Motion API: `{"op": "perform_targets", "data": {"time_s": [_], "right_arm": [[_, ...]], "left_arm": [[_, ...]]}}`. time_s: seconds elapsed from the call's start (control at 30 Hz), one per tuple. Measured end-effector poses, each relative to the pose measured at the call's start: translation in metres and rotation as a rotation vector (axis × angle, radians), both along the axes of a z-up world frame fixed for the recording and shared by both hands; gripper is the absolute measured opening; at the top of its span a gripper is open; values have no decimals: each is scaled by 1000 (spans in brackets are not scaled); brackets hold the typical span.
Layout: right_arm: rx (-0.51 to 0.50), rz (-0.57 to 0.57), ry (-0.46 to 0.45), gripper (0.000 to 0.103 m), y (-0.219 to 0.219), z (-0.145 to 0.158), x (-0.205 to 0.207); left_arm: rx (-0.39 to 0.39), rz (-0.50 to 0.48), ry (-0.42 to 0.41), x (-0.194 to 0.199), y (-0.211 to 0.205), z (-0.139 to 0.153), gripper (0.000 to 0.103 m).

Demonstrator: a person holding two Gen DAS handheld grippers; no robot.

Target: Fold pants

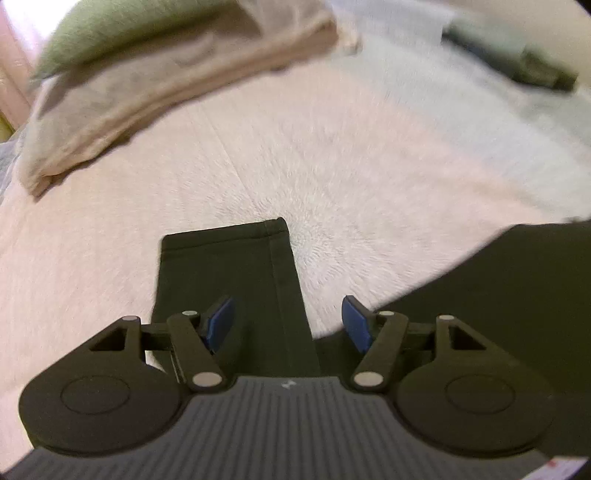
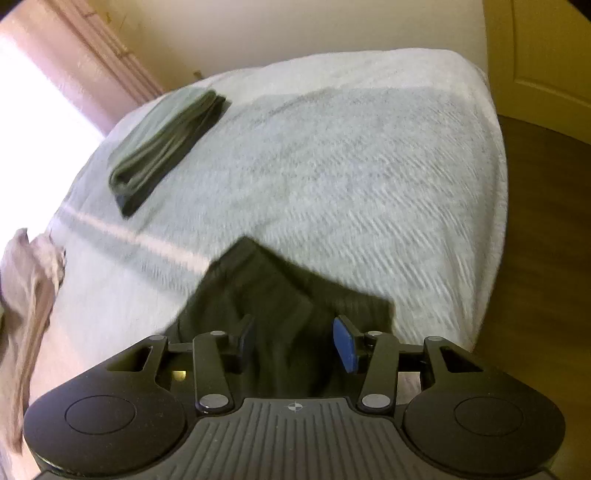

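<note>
Both jaws spread, pinching nothing | left gripper [image 1: 288, 325] over pants [image 1: 229, 280] leg at lower centre, flat on bed [image 1: 369, 166]; right gripper [image 2: 293, 341] over waist end | you seem positioned to regrasp for next fold

A wide bed with a pale, fluffy textured cover [image 2: 351, 177] fills the room. Behind it stands a plain cream wall [image 2: 258, 33]. A pink curtain [image 2: 99, 70] hangs beside a very bright window [image 2: 33, 110]. At the right are a brown wooden floor [image 2: 546, 240] and a yellowish panelled door [image 2: 539, 48].
</note>
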State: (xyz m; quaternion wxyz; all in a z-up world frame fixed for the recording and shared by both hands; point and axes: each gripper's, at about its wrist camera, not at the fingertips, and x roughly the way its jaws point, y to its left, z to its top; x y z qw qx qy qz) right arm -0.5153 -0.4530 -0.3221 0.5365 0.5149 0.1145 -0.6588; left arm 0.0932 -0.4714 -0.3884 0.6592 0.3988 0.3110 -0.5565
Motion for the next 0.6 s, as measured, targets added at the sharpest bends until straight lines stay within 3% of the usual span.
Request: {"op": "perform_targets", "data": {"time_s": [0.07, 0.1, 0.13, 0.2, 0.3, 0.4, 0.47, 0.6], "right_arm": [[-4, 9, 1, 44, -10, -4, 0], [3, 19, 2, 44, -15, -7, 2], [16, 31, 0, 44, -19, -11, 4], [30, 65, -10, 44, -19, -8, 8], [14, 111, -19, 44, -15, -5, 8], [-21, 136, -62, 44, 0, 4, 6], [-22, 138, -94, 44, 13, 3, 6], [34, 116, -126, 44, 33, -16, 6]], "left_arm": [[60, -5, -27, -3, -19, -23, 56], [83, -5, -42, -2, -17, -33, 29], [92, 4, -63, 3, -17, -37, 9], [31, 60, -23, 19, 1, -27, 8], [-158, 218, 71, 62, 58, 22, 7], [-267, 537, 222, 129, 143, 53, 7], [-263, 741, 330, 163, 203, 45, 9], [-205, 959, 497, 181, 279, 4, 12]]}}
